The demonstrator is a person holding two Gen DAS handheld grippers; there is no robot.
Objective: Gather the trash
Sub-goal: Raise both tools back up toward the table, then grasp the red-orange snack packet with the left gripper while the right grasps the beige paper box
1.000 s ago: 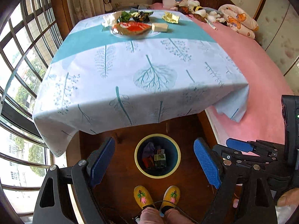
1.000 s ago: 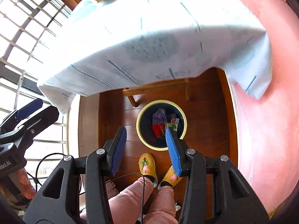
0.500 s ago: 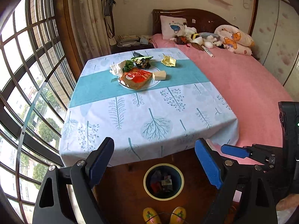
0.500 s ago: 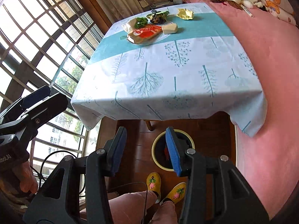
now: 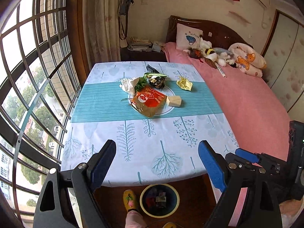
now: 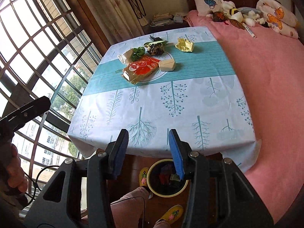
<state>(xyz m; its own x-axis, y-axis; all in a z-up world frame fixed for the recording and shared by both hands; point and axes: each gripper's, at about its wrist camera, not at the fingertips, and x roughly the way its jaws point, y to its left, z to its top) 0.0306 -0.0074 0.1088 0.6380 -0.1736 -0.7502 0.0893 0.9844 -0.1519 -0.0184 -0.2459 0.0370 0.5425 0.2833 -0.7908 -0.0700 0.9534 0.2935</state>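
Room: bedroom, pink bed (image 5: 247,102) beside the table (image 5: 152,142), big window on the left.
Change: both views rose from the bin (image 5: 159,199) on the floor up to the table.
Meaning: probably next pickup.
Trash: wrapper (image 5: 150,102), box (image 5: 174,101), foil (image 5: 184,83) at far middle.
Left gripper (image 5: 156,163): fingers released, empty.
Right gripper (image 6: 148,152): fingers apart, empty.

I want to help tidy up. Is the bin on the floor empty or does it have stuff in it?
Not empty. The bin has trash in it already: dark and red scraps show inside.
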